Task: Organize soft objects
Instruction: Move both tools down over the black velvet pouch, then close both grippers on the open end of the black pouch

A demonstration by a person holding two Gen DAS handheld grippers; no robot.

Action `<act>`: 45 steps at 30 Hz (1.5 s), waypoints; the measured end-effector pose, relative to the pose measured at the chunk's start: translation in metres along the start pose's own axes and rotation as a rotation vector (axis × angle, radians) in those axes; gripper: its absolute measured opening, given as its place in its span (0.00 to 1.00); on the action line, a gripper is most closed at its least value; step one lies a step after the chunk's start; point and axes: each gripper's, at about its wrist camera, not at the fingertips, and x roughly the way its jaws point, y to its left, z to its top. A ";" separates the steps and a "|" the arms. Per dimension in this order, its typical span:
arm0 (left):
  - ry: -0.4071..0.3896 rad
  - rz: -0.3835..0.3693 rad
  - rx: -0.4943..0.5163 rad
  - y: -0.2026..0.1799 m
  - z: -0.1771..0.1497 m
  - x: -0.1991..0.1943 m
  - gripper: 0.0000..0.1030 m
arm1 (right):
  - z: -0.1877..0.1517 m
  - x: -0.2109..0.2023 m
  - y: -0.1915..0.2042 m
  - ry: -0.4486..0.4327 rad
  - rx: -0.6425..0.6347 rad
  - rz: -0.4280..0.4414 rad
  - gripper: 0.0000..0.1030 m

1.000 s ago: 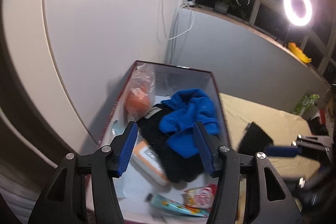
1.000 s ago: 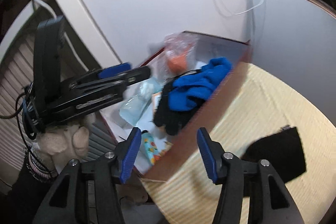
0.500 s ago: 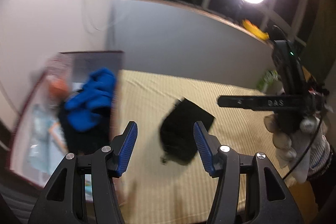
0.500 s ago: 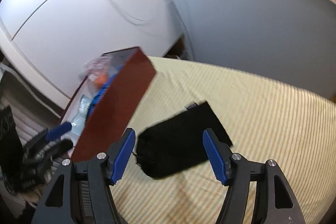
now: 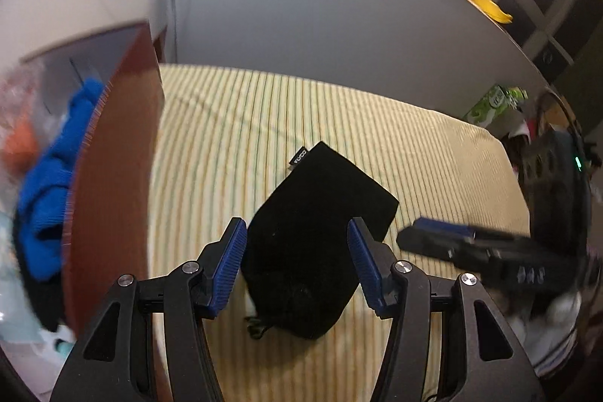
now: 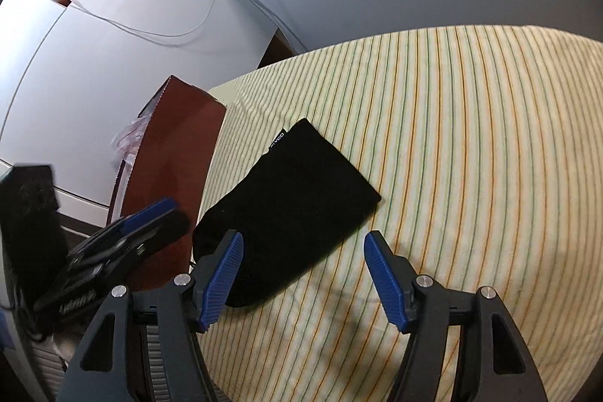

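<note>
A black soft pouch with a small tag lies flat on the striped yellow cloth; it also shows in the right wrist view. My left gripper is open and empty, its jaws straddling the pouch just above it. My right gripper is open and empty, over the pouch's near right edge. The reddish-brown box stands to the left, holding a blue fleece item and a black one. The right gripper shows blurred in the left wrist view, the left gripper in the right wrist view.
The box stands at the cloth's left edge beside a white cabinet. A grey wall runs behind the cloth. A green carton sits at the far right. Cables hang on the cabinet.
Both grippers swung away from the box and now hover close over the black pouch. Both stayed open. The pouch has not moved.
</note>
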 end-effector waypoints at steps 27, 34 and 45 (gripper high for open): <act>0.065 0.021 -0.006 -0.005 -0.018 0.024 0.36 | -0.006 0.027 -0.012 0.035 0.090 0.077 0.40; 0.029 0.028 0.042 -0.008 -0.027 0.009 0.27 | -0.003 0.039 -0.006 0.024 0.101 0.041 0.20; -0.024 0.019 0.088 -0.016 -0.030 -0.010 0.15 | -0.002 0.009 -0.014 -0.030 0.081 0.040 0.05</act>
